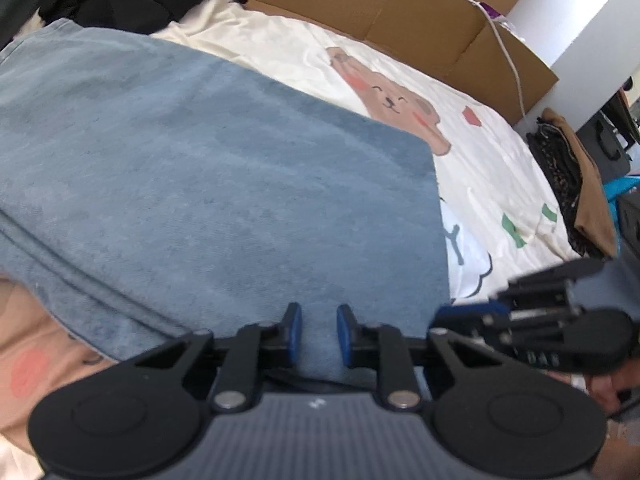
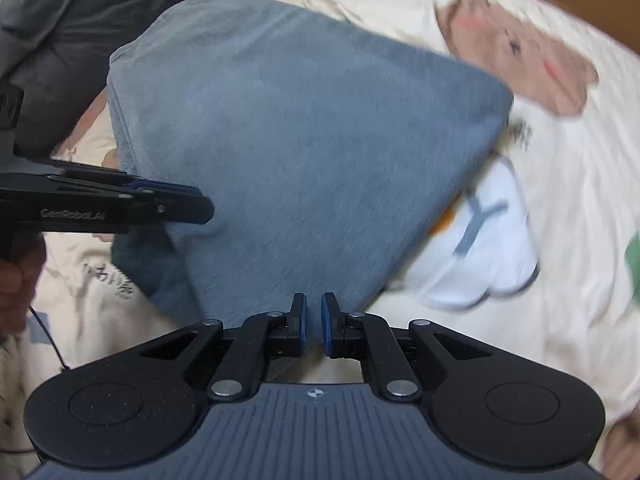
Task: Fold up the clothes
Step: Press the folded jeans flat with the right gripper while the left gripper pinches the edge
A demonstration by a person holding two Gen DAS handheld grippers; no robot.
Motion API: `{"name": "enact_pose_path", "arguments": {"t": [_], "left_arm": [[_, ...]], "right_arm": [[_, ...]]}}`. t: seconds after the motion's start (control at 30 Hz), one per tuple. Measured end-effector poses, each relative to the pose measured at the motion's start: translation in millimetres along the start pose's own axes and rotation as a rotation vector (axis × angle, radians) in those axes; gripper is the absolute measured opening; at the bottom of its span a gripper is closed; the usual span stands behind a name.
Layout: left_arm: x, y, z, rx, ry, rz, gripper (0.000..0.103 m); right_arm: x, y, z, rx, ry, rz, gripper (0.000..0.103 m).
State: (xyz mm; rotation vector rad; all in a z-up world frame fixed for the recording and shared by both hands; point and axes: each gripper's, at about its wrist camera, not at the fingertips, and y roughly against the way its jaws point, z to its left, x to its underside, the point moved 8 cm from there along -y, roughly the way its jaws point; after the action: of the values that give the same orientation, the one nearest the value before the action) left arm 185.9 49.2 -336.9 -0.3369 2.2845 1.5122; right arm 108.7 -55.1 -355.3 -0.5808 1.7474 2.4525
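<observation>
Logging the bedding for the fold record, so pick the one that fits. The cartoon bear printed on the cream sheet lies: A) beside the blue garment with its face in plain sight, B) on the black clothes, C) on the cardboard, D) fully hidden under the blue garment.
A: the bear's face shows on the cream sheet just past the edge of the blue garment.

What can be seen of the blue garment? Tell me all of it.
The blue garment is a soft, faded blue-grey knit, folded into a flat slab with layered edges along one side. It lies on the cream bear-print bedsheet. Its near edge sits between the pads of the left gripper and the right gripper.
</observation>
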Motion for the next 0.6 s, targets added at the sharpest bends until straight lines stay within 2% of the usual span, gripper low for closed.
{"name": "enact_pose_path", "arguments": {"t": [0.43,0.57,0.6], "left_arm": [[25,7,2,-0.026,-0.011,0.067,0.019],[31,18,6,-0.038,0.026,0.076,0.016],[31,24,8,-0.037,0.036,0.066,0.016]], "right_arm": [[27,6,18,-0.004,-0.039,0.05,0.01],[26,18,9,0.015,-0.097,0.037,0.016],[27,20,6,0.013,-0.105,0.034,0.021]]}}
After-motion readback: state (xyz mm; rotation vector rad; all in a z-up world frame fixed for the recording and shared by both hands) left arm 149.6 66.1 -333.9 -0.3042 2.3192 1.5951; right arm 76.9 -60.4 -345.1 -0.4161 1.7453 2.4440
